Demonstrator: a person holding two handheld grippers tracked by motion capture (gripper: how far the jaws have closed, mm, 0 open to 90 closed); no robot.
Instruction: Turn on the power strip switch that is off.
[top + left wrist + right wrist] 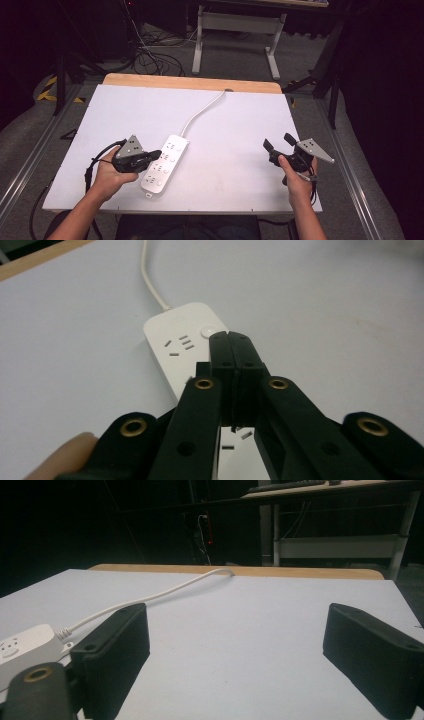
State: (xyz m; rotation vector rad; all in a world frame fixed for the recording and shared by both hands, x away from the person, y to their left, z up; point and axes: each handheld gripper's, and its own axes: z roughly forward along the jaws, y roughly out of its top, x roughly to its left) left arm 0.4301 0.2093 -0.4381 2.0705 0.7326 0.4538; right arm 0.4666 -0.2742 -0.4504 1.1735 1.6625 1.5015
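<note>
A white power strip point(166, 162) lies on the white table point(235, 130), its cord point(202, 111) running to the far edge. My left gripper point(156, 154) is shut and its tips rest over the strip's left side. In the left gripper view the closed jaws sit above the power strip point(177, 342), close to its round button point(205, 332). My right gripper point(278, 142) stands open over bare table at the right, nothing between its fingers. In the right gripper view, the strip's end point(25, 647) and cord point(150, 597) show at the left of the open gripper point(240, 652).
A wooden strip point(192, 82) borders the table's far edge. Beyond it stand a white-framed desk point(237, 30) and a tangle of floor cables point(150, 57). A black cable point(95, 162) loops by my left hand.
</note>
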